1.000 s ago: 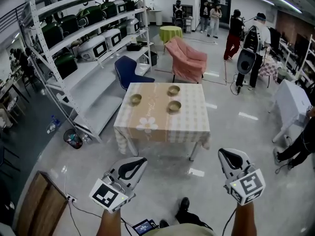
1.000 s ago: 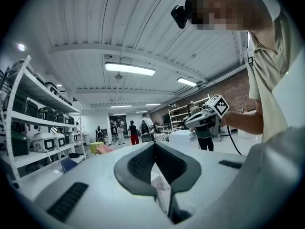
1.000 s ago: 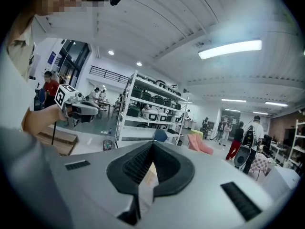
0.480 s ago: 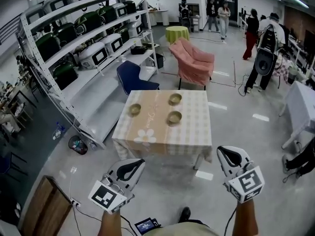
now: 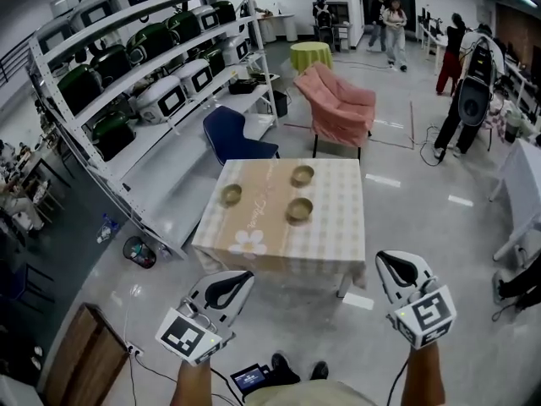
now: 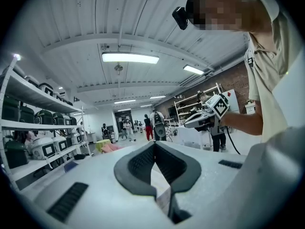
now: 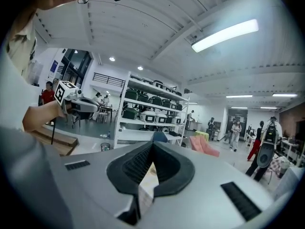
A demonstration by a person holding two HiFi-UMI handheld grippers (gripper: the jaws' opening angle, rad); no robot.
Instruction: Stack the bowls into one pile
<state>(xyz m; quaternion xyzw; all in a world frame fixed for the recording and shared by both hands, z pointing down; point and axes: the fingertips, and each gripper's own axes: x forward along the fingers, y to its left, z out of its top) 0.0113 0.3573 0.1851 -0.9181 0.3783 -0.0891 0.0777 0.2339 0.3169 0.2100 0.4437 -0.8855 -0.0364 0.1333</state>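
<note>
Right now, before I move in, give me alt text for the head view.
Three bowls sit apart, unstacked, on a table with a checked cloth. The left gripper and right gripper hang low in front, shut and empty, well short of the table. Shelves stand at left.

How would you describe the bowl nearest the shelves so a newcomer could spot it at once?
Find the table with the checked cloth beside the long shelves. Three bowls stand on it; this bowl sits alone on the shelf side, while the other two bowls pair up toward the opposite edge.
</note>
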